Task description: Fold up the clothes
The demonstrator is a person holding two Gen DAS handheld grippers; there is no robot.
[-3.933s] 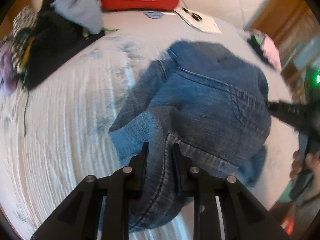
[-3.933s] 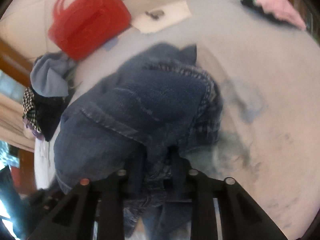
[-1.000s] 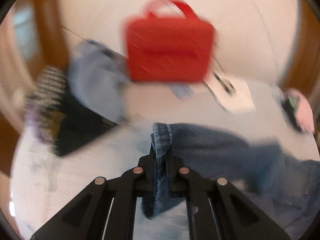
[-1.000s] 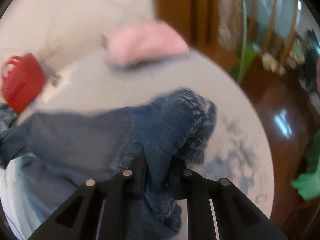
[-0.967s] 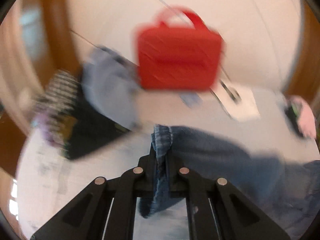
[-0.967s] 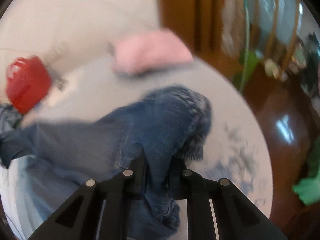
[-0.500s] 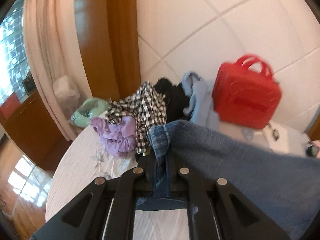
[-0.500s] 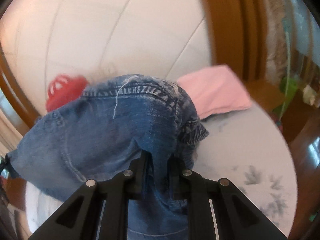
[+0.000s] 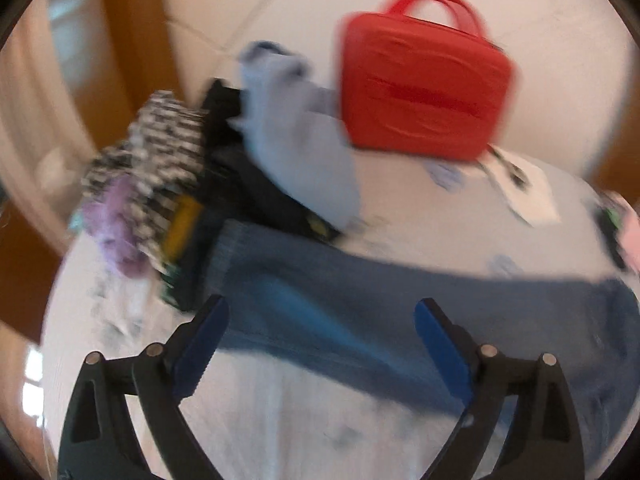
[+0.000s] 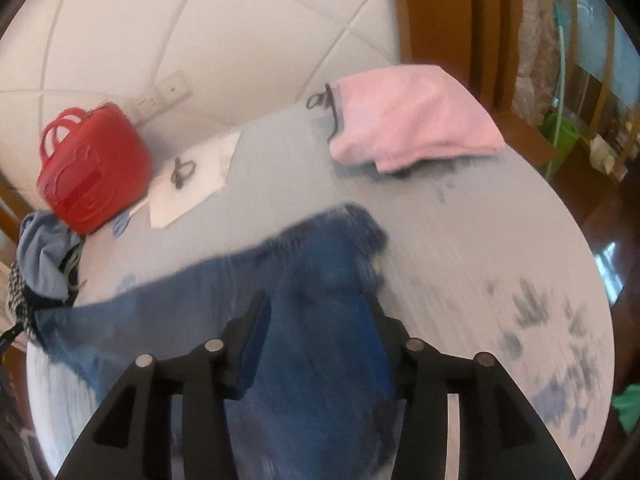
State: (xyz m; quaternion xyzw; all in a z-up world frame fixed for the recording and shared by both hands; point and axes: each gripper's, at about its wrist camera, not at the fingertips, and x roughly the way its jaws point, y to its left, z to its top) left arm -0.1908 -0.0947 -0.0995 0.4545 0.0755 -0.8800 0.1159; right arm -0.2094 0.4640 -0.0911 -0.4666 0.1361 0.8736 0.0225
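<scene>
I count one pair of blue denim jeans (image 9: pixel 360 304), one red hard-shell handbag (image 9: pixel 424 92), one folded pink cloth (image 10: pixel 412 124), one white paper sheet (image 10: pixel 192 184), and one heap of mixed clothes (image 9: pixel 192 184).

Bare bedsheet (image 10: pixel 460 240) right of the jeans (image 10: pixel 320 280) is open, but the clothes pile (image 9: pixel 180 184) and red case (image 9: pixel 424 92) crowd the left.

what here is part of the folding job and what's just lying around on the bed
Part of the job:
- jeans, spread across the bed
- left gripper, jaws opening over them
- right gripper, jaws opening, denim between them
- pile of unfolded clothes
- folded pink garment

Lying about:
- red case
- white paper with a small dark object on it
- green bucket on the floor
</scene>
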